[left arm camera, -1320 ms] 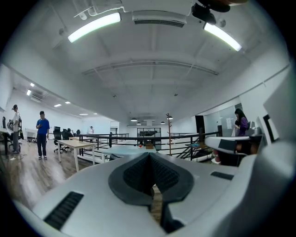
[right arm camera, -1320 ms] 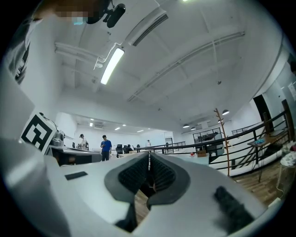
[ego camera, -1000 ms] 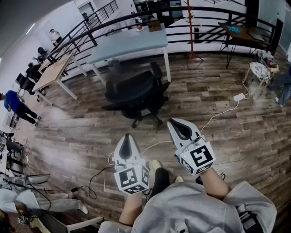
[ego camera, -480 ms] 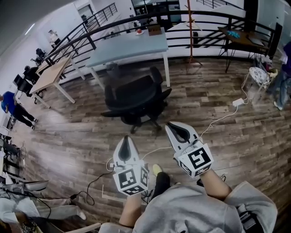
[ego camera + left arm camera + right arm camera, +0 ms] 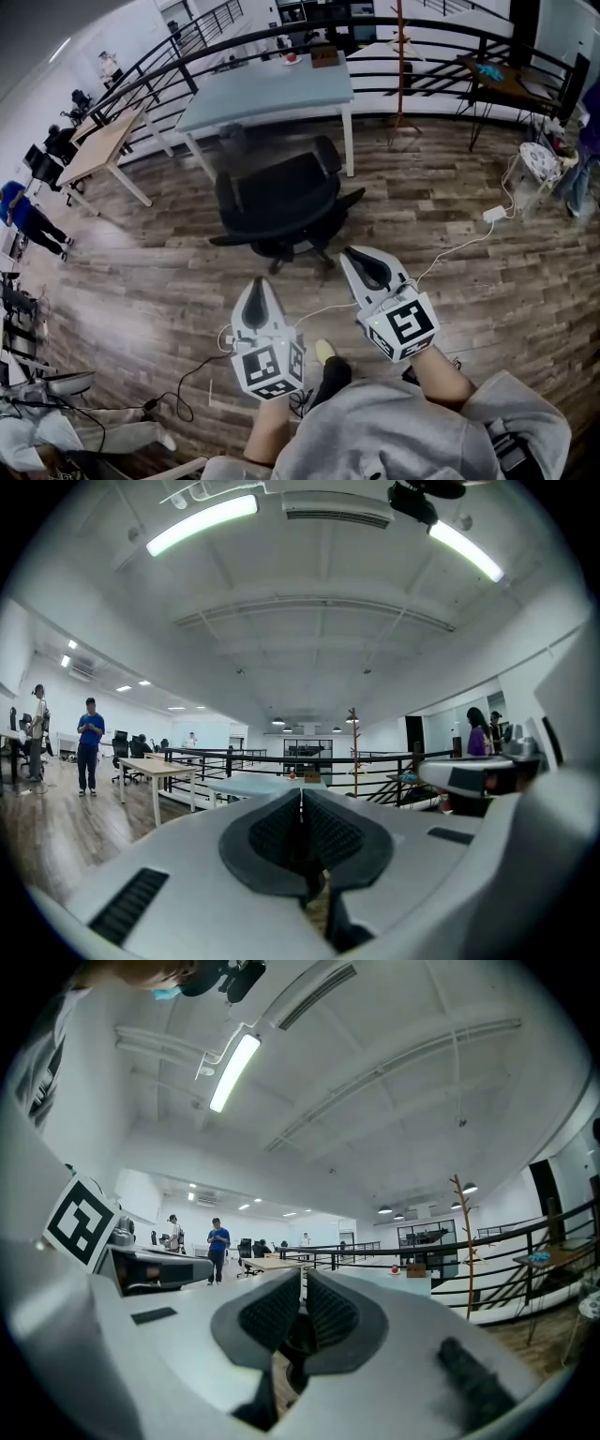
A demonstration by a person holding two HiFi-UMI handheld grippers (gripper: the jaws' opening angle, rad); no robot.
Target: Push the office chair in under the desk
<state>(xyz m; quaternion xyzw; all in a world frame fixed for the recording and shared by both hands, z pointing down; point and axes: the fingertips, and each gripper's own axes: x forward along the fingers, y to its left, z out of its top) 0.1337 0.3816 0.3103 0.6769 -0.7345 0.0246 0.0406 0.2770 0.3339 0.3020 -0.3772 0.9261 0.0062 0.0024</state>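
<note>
Head view: office chair (image 5: pixel 281 199) stands on the wood floor (image 5: pixel 450 281) just before the desk (image 5: pixel 272 94), not tucked under. Left tool (image 5: pixel 258 283) and right tool (image 5: pixel 355 255) sit short of the chair.
Left gripper view: jaws closed, empty.
Right gripper view: jaws closed, empty.

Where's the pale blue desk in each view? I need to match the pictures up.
Head view: pale blue desk at top centre, behind the office chair.
Left gripper view: desk just left of the jaws' tips, below mid-height.
Right gripper view: desk right of the jaws' tips.
Shared landmark: the wooden coat stand, right of the desk in all three.
</note>
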